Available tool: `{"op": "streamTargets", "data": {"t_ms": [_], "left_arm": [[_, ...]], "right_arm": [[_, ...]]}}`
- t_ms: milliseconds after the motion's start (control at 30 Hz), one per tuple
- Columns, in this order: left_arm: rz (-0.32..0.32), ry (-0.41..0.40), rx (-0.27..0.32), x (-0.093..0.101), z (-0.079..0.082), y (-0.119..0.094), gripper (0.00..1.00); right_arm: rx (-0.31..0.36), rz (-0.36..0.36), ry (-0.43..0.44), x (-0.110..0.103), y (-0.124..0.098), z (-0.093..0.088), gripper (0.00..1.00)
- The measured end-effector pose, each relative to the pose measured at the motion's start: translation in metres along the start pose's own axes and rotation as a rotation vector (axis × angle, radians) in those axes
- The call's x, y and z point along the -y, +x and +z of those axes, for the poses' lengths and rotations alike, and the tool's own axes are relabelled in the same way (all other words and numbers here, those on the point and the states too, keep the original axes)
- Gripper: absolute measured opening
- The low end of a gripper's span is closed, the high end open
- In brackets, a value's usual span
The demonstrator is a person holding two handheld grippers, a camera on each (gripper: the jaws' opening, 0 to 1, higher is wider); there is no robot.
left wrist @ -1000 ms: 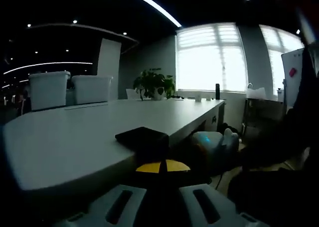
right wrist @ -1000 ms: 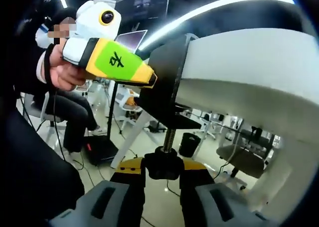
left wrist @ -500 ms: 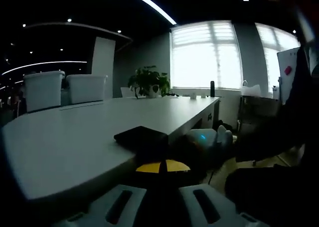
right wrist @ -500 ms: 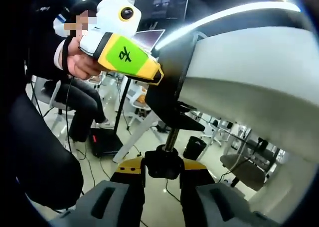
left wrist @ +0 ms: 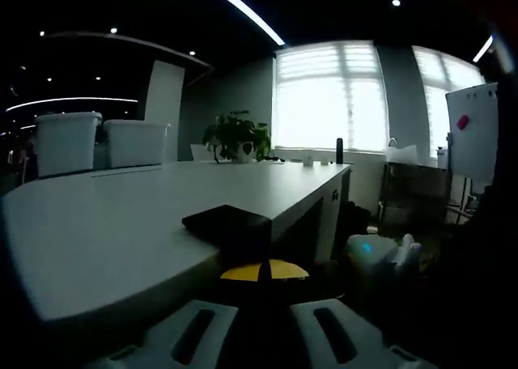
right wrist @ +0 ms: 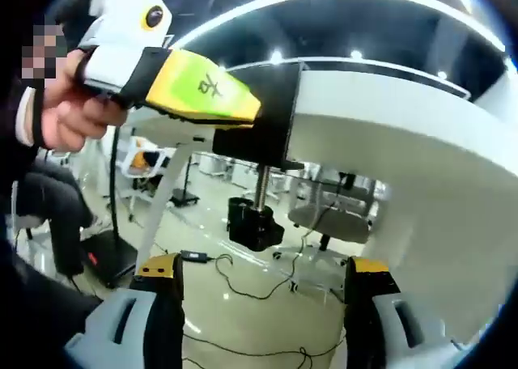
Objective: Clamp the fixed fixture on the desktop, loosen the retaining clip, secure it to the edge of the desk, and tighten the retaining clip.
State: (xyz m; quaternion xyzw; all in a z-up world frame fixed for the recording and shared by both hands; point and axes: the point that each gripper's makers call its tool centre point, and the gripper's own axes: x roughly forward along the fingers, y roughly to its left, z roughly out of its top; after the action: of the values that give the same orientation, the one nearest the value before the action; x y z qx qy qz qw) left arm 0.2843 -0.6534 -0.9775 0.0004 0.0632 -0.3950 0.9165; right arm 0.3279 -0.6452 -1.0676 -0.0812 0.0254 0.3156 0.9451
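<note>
I am counting one table [left wrist: 121,231], one black fixture [left wrist: 228,222], two white bins [left wrist: 66,142], one potted plant [left wrist: 236,134] and one whiteboard [left wrist: 471,142].

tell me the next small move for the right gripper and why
Probably bring the right gripper forward and close it on the black round screw knob. Its jaws stand wide open, apart from the knob, which hangs on a threaded rod beneath the white desk edge. The left gripper holds the black clamp bracket against that edge, so another tightening turn looks due.
</note>
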Motion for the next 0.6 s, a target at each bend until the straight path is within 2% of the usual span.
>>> {"op": "streamTargets", "data": {"t_ms": [67,133,267,367,500,600], "left_arm": [[-0.009,-0.008,0.005,0.0,0.0,-0.001,0.01],[-0.018,-0.014,0.016,0.0,-0.001,-0.001,0.01],[-0.029,-0.033,0.037,0.0,-0.001,-0.002,0.01],[-0.034,-0.042,0.042,0.001,0.0,-0.003,0.01],[-0.035,-0.049,0.052,0.003,0.001,-0.004,0.01],[-0.037,-0.05,0.057,0.004,0.001,-0.004,0.01]], "right_arm": [[0.036,-0.061,0.013,0.0,0.002,0.01,0.72],[0.033,-0.118,-0.02,-0.005,0.004,0.016,0.74],[0.022,-0.194,-0.008,-0.014,0.013,0.02,0.75],[0.014,-0.259,-0.018,-0.009,0.011,0.023,0.66],[0.002,-0.288,0.02,0.0,0.013,0.02,0.61],[-0.002,-0.294,0.023,-0.001,0.012,0.02,0.51]]}}
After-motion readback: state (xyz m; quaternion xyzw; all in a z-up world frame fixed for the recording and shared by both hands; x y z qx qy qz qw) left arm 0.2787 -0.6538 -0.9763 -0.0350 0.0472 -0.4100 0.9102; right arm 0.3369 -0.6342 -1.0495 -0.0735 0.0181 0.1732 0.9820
